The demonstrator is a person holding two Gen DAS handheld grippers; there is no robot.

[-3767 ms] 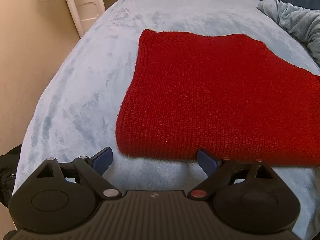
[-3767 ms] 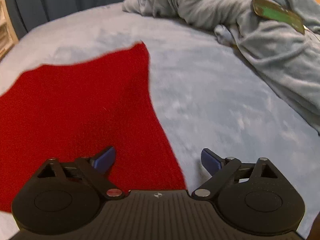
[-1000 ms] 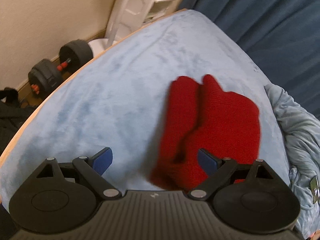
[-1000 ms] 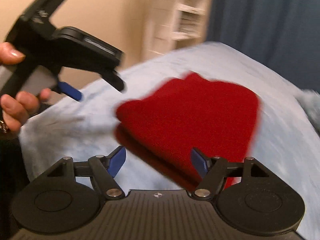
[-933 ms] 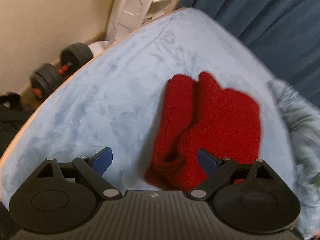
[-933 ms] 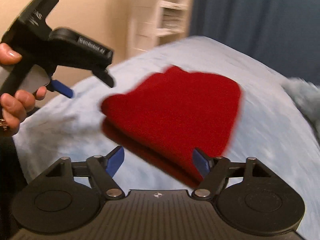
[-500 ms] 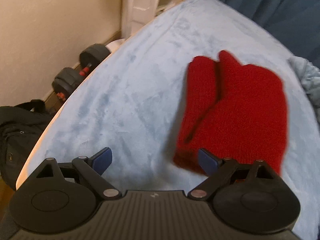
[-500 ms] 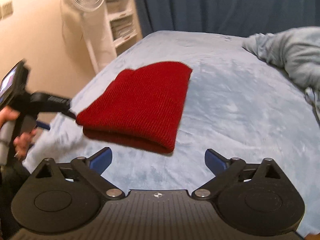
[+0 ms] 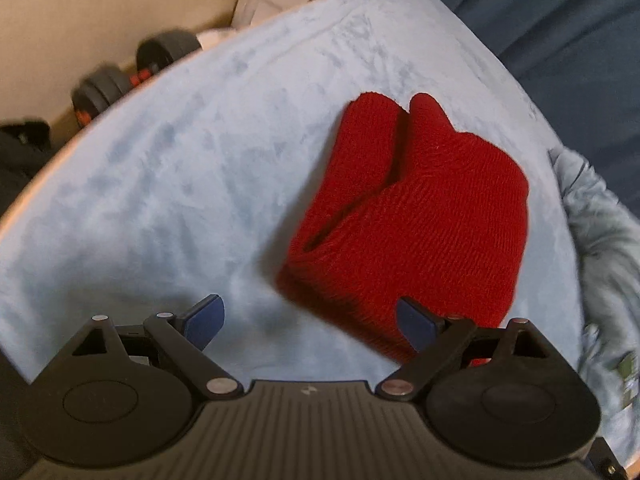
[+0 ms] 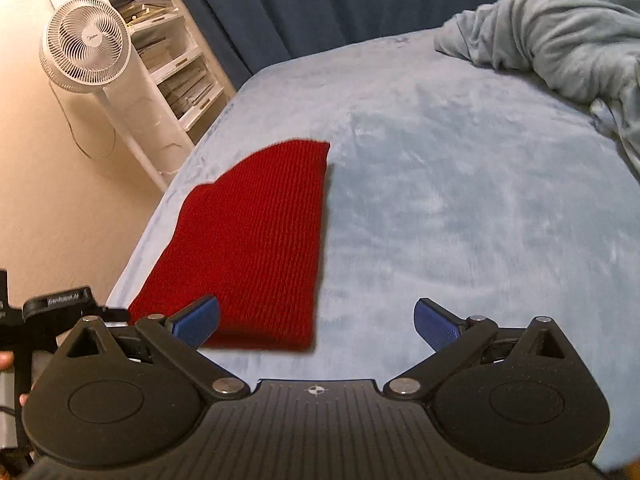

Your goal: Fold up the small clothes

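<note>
A red knit garment [image 9: 412, 224] lies folded over on itself on the pale blue blanket [image 9: 180, 184]. In the right wrist view the garment [image 10: 256, 240] lies left of centre, flat, with straight edges. My left gripper [image 9: 310, 320] is open and empty, held above the blanket just short of the garment's near edge. My right gripper [image 10: 316, 322] is open and empty, above the garment's near right corner. The left gripper's body [image 10: 60, 308] shows at the left edge of the right wrist view.
A crumpled grey-blue cloth [image 10: 560, 36] lies at the back right of the bed, also at the right edge of the left wrist view [image 9: 600, 248]. A white fan [image 10: 86, 50] and white shelves [image 10: 176, 68] stand left of the bed. Dumbbells [image 9: 136, 68] lie on the floor.
Both grippers have drawn back and up from the garment, which now lies folded. The right wrist view has swung right, toward the middle of the bed.
</note>
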